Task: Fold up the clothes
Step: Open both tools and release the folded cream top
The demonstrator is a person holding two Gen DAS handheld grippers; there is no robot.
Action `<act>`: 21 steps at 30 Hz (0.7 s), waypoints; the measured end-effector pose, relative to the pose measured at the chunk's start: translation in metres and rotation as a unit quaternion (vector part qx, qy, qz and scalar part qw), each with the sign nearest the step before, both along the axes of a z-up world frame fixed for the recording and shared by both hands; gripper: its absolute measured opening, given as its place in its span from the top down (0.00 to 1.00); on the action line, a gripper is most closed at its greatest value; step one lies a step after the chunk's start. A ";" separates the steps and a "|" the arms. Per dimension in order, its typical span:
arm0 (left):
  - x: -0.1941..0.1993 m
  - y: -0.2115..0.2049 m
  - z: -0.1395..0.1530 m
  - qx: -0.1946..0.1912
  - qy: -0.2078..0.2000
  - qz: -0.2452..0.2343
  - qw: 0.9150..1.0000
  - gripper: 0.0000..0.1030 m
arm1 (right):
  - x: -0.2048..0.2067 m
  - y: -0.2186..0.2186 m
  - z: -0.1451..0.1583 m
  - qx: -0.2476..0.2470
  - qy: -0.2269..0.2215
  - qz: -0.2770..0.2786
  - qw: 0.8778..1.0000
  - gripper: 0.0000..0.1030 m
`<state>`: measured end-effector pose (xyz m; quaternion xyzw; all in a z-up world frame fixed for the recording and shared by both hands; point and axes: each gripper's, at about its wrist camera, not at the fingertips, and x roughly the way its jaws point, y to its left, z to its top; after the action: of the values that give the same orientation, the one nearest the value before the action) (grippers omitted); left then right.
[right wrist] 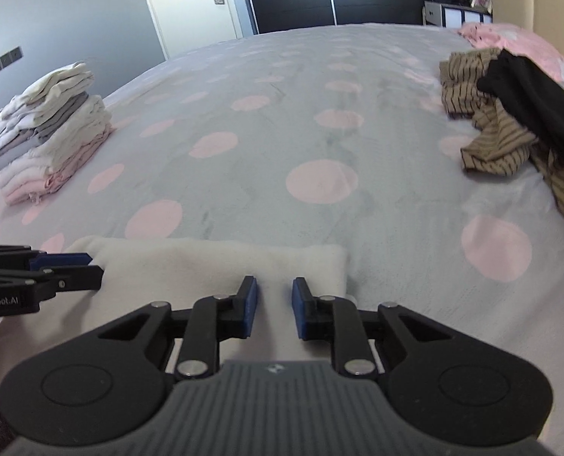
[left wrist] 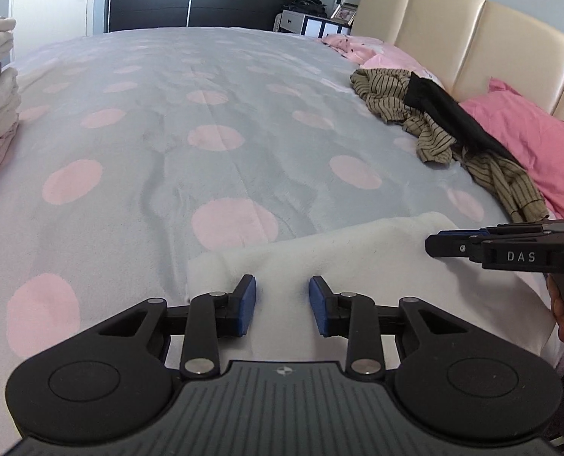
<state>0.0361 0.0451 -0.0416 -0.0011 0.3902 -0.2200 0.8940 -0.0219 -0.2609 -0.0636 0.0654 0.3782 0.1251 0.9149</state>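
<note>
Left gripper [left wrist: 282,306]: parted, empty.
Right gripper [right wrist: 274,306]: parted, empty.
White garment [right wrist: 221,262]: folded flat beneath both.
Advice: pinch near corners evenly, lift toward folded stack [right wrist: 42,133].

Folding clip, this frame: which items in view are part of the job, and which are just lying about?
Part of the job:
- white garment under both open tongs, left tongs and right tongs
- folded stack
- striped garment and black garment, unfolded

Lying about:
- pink pillow
- nightstand
- spotted bedspread

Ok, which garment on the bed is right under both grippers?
The white garment, flat at the near edge; the striped garment lies crumpled by the pillows, others stacked far left.
</note>
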 end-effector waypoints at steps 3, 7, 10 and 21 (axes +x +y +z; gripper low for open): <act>0.007 0.001 -0.004 -0.006 0.007 0.003 1.000 0.71 | 0.006 -0.002 -0.004 0.007 0.004 0.001 1.000 0.79; 0.004 -0.001 -0.002 -0.002 0.003 0.004 1.000 0.71 | 0.005 0.000 -0.002 0.002 0.001 0.003 1.000 0.79; 0.000 -0.002 0.002 0.001 -0.003 0.001 1.000 0.71 | 0.000 0.003 0.001 -0.009 -0.008 0.010 1.000 0.78; -0.026 0.010 0.035 -0.029 -0.010 0.023 0.999 0.37 | -0.027 0.013 0.035 -0.016 -0.001 0.038 0.999 0.27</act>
<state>0.0099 0.0554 -0.0064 -0.0336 0.3743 -0.2101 0.9026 -0.0488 -0.2483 -0.0290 0.0358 0.3812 0.1534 0.9110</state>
